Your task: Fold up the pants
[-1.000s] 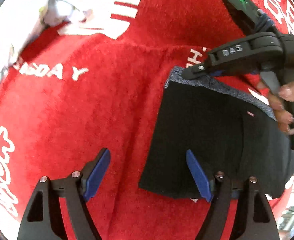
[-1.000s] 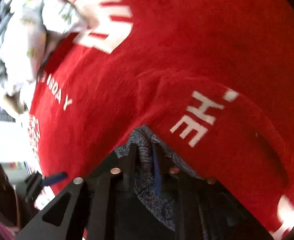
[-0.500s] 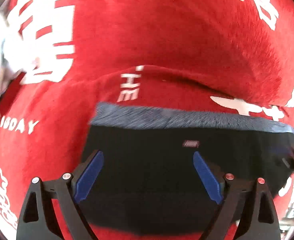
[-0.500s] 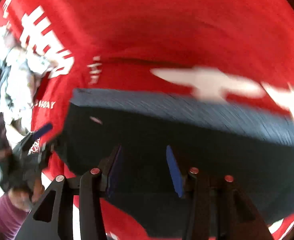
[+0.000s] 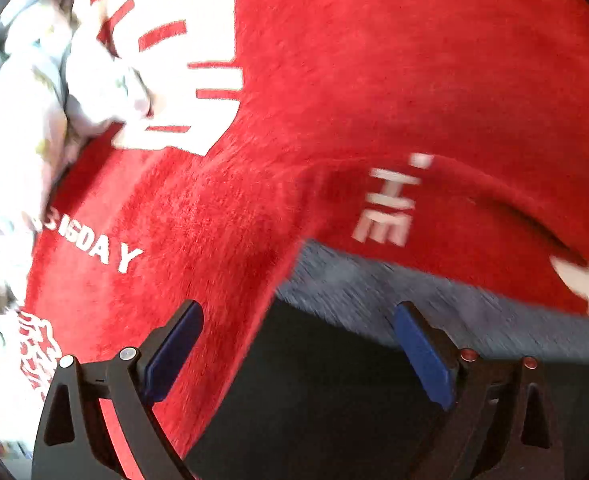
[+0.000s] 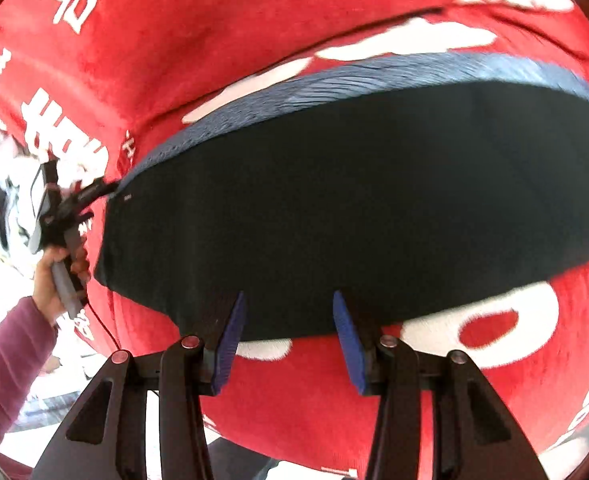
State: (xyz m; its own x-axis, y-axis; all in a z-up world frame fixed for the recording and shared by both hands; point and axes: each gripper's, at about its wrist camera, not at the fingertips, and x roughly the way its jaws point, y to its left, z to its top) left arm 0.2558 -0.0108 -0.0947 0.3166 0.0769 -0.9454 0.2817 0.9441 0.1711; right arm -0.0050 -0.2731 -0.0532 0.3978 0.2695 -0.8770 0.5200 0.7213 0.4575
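Observation:
Black pants (image 6: 354,208) with a blue-grey patterned waistband (image 6: 334,84) lie folded flat on a red blanket (image 6: 214,32). In the left wrist view the pants (image 5: 326,392) fill the lower right, waistband (image 5: 374,284) on top. My left gripper (image 5: 298,354) is open, hovering over the pants' left waistband corner; it also shows far left in the right wrist view (image 6: 80,204). My right gripper (image 6: 288,344) is open and empty at the pants' near edge.
The red blanket (image 5: 374,80) with white lettering covers the surface. A crumpled white patterned cloth (image 5: 26,128) lies at the far left edge. My hand in a purple sleeve (image 6: 10,360) holds the left tool.
The right gripper has let go of the waistband, opened and pulled back to the pants' near edge. The left gripper has shifted to the left waistband corner, still open.

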